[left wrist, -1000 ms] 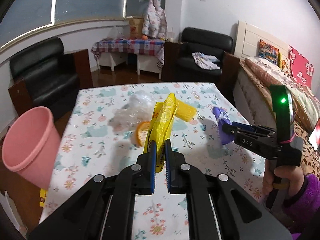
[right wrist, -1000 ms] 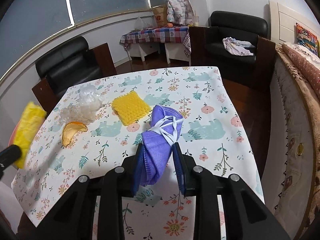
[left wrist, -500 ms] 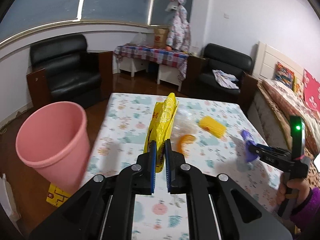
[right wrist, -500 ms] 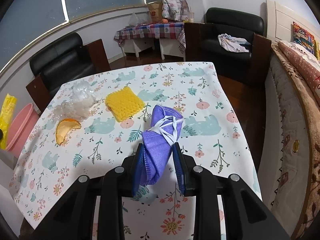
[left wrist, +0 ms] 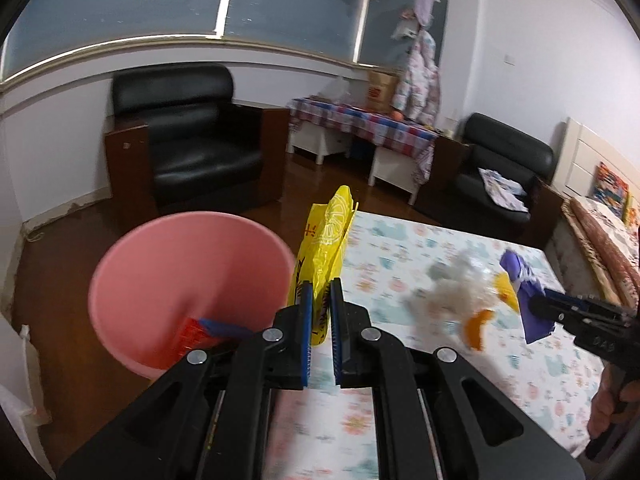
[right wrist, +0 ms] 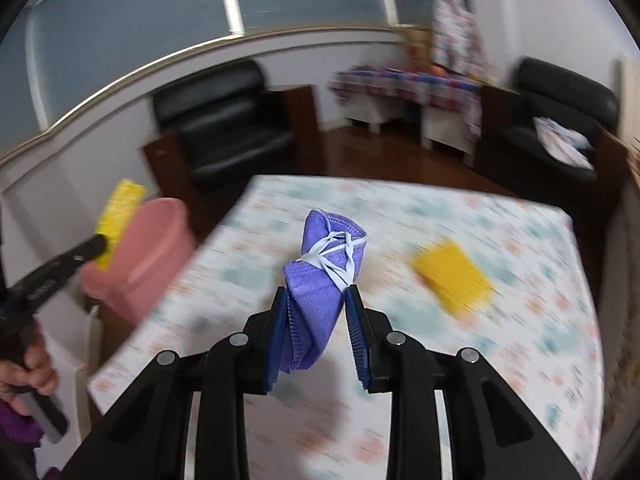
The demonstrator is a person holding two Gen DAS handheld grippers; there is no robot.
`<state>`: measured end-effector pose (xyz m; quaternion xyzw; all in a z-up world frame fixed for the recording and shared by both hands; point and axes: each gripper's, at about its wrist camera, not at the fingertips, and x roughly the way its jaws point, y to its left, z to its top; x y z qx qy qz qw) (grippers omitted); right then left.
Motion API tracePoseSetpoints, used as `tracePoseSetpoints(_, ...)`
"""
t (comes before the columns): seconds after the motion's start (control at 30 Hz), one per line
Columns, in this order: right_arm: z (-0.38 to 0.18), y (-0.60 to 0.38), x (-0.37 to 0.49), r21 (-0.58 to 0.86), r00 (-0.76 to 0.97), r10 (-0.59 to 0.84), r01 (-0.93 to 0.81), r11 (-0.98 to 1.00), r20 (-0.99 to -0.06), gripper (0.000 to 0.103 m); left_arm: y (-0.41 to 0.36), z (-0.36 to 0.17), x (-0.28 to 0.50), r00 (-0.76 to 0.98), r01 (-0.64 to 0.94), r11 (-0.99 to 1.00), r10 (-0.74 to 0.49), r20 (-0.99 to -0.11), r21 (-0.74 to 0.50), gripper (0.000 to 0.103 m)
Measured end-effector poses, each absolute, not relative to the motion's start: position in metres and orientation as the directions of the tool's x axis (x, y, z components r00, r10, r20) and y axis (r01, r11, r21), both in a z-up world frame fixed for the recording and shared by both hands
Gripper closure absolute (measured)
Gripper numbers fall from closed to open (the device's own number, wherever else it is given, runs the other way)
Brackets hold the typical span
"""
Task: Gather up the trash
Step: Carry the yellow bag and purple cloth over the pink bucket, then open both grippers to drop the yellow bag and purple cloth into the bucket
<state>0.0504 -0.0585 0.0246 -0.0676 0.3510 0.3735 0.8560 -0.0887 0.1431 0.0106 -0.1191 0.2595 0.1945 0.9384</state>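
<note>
My left gripper (left wrist: 321,312) is shut on a yellow plastic wrapper (left wrist: 325,256) and holds it upright just right of the pink trash bin (left wrist: 180,280), near its rim. The bin holds red and blue scraps (left wrist: 202,330). My right gripper (right wrist: 316,312) is shut on a folded purple face mask (right wrist: 320,272) above the floral table (right wrist: 400,360); it also shows in the left wrist view (left wrist: 536,308). The bin (right wrist: 140,256) stands off the table's left edge. A yellow sponge (right wrist: 454,276), crumpled clear plastic (left wrist: 460,288) and an orange peel (left wrist: 476,326) lie on the table.
A black armchair (left wrist: 188,148) stands behind the bin, another (left wrist: 500,172) at the far right. A small table with a checked cloth (left wrist: 360,124) stands by the wall. A bed (left wrist: 608,236) runs along the table's right side.
My left gripper has swung left with the wrapper, up to the bin's rim. My right gripper has swung left with the mask toward the bin; its view is blurred by motion.
</note>
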Motion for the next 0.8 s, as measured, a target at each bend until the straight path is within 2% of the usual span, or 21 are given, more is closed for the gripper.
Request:
tracePoseSetpoints(0.27, 0.037, 0.055, 0.039, 0.188, 0.302, 0.695, -0.824, 0.535, -0.653, 0.074, 0.197, 0.006, -0.109, 0.733, -0.525, 0.845, 0.388, -0.559, -0.101, 0.096)
tracePoseSetpoints(0.57, 0.016, 0.141, 0.022, 0.184, 0.191, 0.692, -0.885, 0.428, -0.696, 0.074, 0.228, -0.006, -0.105, 0.691, -0.568, 0.816, 0.403, -0.601, -0.106, 0.095)
tracePoseSetpoints(0.6, 0.013, 0.146, 0.022, 0.186, 0.182, 0.691, -0.887, 0.423, -0.699, 0.074, 0.232, -0.008, -0.106, 0.687, -0.573, 0.812, 0.401, -0.606, -0.113, 0.093)
tracePoseSetpoints(0.73, 0.000, 0.164, 0.019, 0.196, 0.159, 0.683, -0.890, 0.412, -0.713, 0.074, 0.243, -0.009, -0.106, 0.689, -0.580, 0.800, 0.381, -0.617, -0.153, 0.065)
tracePoseSetpoints(0.8, -0.004, 0.170, 0.020, 0.210, 0.139, 0.684, -0.891, 0.401, -0.716, 0.074, 0.246, -0.010, -0.106, 0.687, -0.583, 0.797, 0.380, -0.619, -0.157, 0.061)
